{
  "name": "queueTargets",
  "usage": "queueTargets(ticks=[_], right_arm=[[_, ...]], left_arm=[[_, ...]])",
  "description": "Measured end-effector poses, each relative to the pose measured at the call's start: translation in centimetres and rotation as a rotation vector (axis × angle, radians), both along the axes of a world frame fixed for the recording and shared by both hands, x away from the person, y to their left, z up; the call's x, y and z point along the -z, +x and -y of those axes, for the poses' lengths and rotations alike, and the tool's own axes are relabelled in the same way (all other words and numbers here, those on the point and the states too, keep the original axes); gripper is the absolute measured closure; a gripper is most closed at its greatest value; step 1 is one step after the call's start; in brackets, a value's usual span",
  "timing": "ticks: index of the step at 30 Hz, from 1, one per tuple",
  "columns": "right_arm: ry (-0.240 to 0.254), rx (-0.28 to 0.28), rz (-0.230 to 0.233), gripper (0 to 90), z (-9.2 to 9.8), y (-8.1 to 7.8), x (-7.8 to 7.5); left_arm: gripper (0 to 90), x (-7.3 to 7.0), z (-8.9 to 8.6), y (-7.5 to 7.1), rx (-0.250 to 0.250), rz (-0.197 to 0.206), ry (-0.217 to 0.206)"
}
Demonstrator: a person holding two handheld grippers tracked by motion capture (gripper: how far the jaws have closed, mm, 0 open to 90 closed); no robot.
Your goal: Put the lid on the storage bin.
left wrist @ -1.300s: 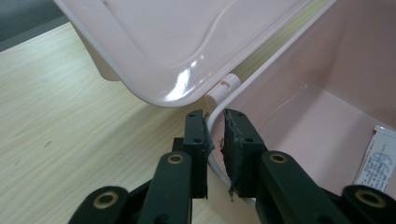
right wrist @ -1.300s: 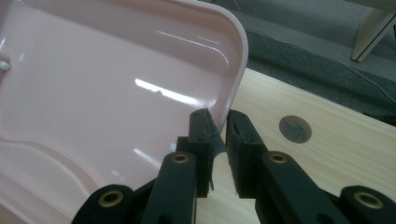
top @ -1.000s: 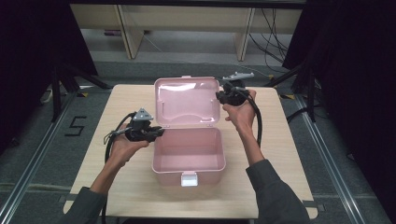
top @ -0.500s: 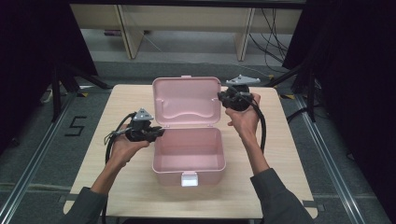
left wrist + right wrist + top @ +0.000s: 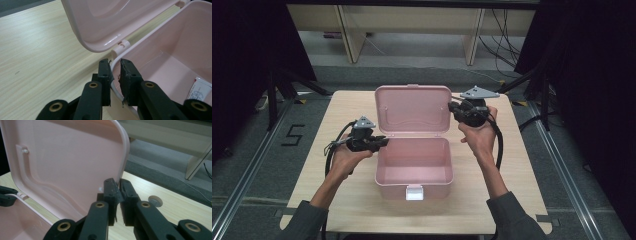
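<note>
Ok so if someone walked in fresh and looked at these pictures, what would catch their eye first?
Probably the pink box at the middle of the wooden table, its lid standing open and the inside nearly bare. Next, the left claw, clamped on the box's left wall near the hinge. The right claw sits by the lid's right edge with its jaws nearly together.
</note>
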State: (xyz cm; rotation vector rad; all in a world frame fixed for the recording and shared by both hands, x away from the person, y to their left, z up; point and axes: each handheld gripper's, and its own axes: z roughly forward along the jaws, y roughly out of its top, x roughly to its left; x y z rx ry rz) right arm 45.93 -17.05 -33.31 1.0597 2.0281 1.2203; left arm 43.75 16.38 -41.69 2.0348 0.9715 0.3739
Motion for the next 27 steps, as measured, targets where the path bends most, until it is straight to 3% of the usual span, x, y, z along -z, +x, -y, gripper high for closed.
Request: queueTargets(ticks=[2,3,4,5,6,10,11,18,21,23,24,27], right_arm=[[0.001,0.003,0.014,85.3,0.0,-0.3,0.0],[0.001,-0.003,0.000,85.2,-0.1,-0.4,-0.1],[-0.019,-0.002,0.031,85.3,0.0,-0.4,-0.1],[0.010,-0.003,0.002,85.3,-0.1,-0.6,-0.1],[-0.015,-0.005,0.022,85.4,0.1,-0.7,-0.1],[0.003,-0.007,0.022,85.5,0.1,-1.2,-0.1],[-0.010,-0.005,0.049,85.5,0.2,-1.3,-0.1],[0.020,-0.028,0.045,85.4,0.4,-2.3,0.0],[0.000,-0.025,0.063,85.4,0.7,-2.8,0.1],[0.030,-0.019,0.049,85.5,0.6,-3.1,0.2],[0.008,-0.021,0.080,85.5,0.8,-3.1,0.2],[0.005,-0.021,0.088,85.5,0.8,-3.4,0.3]], left_arm=[[78.4,0.0,-0.1,0.0,0.002,-0.001,0.004],[78.4,0.0,-0.1,0.0,0.001,-0.002,0.004],[78.3,0.0,0.0,0.0,0.000,-0.001,0.004],[78.3,0.0,0.0,0.0,0.004,-0.004,0.001],[78.2,0.0,0.0,0.0,0.001,-0.001,0.004],[78.0,0.0,0.0,0.0,-0.001,-0.001,0.001],[78.0,0.0,0.0,0.0,0.002,-0.003,-0.002],[76.8,0.1,0.1,-0.1,-0.009,-0.002,-0.015],[76.5,0.1,0.2,-0.2,-0.008,-0.002,-0.014],[76.4,0.1,0.2,-0.2,-0.011,-0.003,-0.021],[76.5,0.2,0.2,-0.2,-0.011,-0.005,-0.019],[76.7,0.2,0.2,-0.3,-0.010,-0.005,-0.021]])
